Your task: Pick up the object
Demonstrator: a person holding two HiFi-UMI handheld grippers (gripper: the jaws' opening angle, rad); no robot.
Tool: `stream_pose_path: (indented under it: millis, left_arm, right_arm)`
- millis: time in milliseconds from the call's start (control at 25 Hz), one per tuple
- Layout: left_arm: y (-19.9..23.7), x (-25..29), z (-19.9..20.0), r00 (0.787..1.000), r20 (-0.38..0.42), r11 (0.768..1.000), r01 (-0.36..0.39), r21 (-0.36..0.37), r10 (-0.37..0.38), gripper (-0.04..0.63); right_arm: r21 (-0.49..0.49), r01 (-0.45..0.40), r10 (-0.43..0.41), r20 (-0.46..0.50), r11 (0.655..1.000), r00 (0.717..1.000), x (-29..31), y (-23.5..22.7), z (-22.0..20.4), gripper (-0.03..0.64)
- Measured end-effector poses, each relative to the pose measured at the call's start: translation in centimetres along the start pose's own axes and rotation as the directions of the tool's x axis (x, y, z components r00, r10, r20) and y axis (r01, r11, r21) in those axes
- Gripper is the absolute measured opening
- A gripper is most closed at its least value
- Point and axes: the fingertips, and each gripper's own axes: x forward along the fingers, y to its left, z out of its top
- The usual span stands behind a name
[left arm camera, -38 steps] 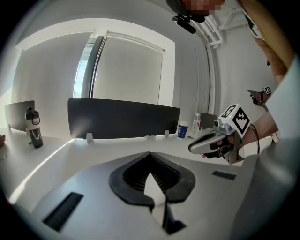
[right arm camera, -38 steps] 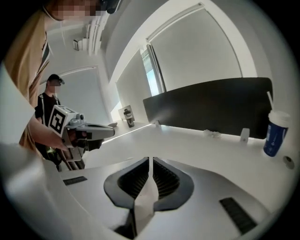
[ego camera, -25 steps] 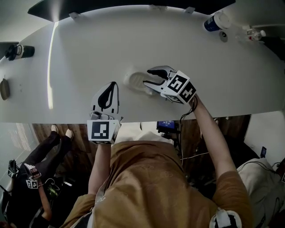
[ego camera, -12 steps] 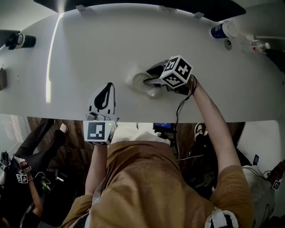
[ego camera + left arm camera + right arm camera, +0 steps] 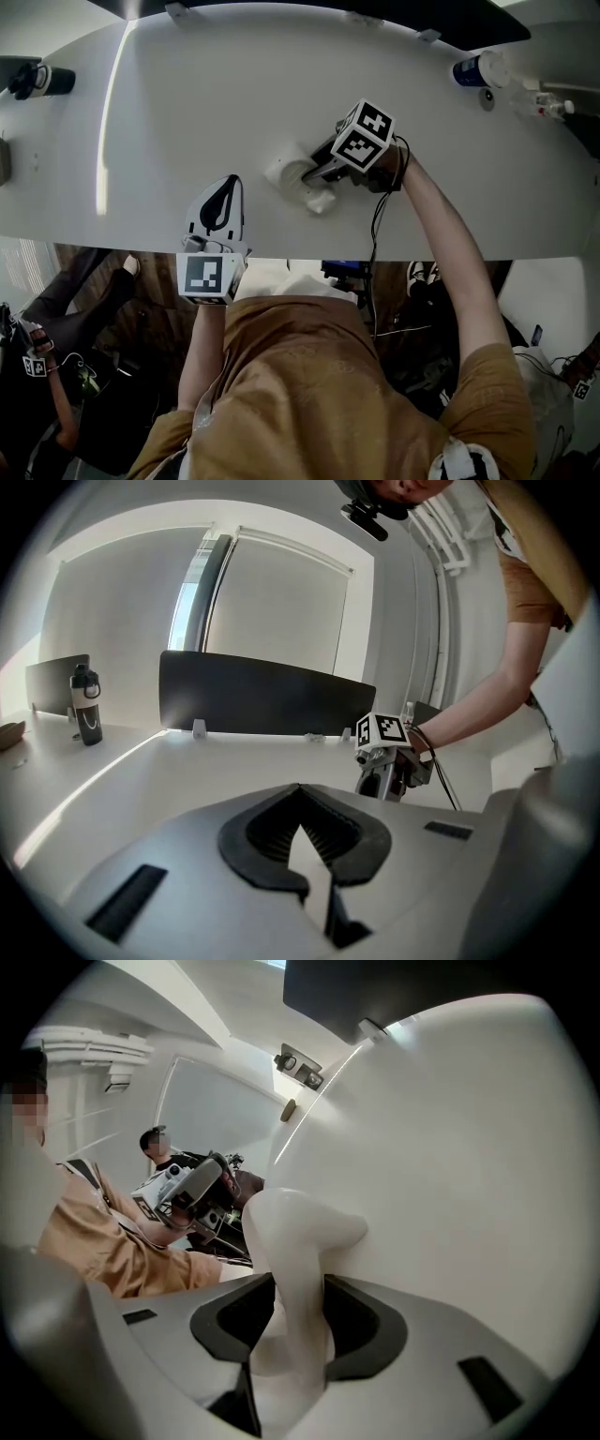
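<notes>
Jaws of the right gripper (image 5: 298,1326) pinch the white object (image 5: 286,1241), whose long axis runs forward along them, far end bending right; left gripper (image 5: 302,841) lies well apart on the table (image 5: 169,103), jaws together, empty

- The curved white table top (image 5: 187,103) is smooth with a satin sheen, and a bright light streak shines off it.
- The small white object (image 5: 298,1222) is smooth and glossy. Could be ceramic or hard plastic, can't tell.
- The left gripper (image 5: 302,808) and right gripper (image 5: 300,1288) have matt grey plastic shells and black, ribbed, rubbery-looking pads.
- The tan short-sleeved shirt (image 5: 319,394) is soft matt cloth.
- The brown plank floor (image 5: 94,261) has a wood-grain look.
</notes>
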Motion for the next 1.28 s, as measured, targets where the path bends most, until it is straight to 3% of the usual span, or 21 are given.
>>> stream_pose_path:
  millis: [280,480,1280]
  left_arm:
    - [0.4,0.1,-0.3,1.0,-0.004,1.0,0.009,0.0,-0.009,0.006]
    - [0.9,0.1,-0.8,1.0,-0.013,1.0,-0.014,-0.019,0.014,0.006]
    - [0.3,0.3,-0.1,1.0,-0.006,1.0,0.01,0.01,-0.01,0.006]
  right_arm:
    - [0.018,-0.028,0.029,-0.03,0.999,0.999,0.4,0.5,0.2,0.154]
    - [0.04,-0.063,0.062,0.008,0.997,0.998,0.3,0.6,0.5,0.141]
    - [0.095,-0.13,0.12,0.105,0.987,0.987,0.4,2.1,0.1,0.138]
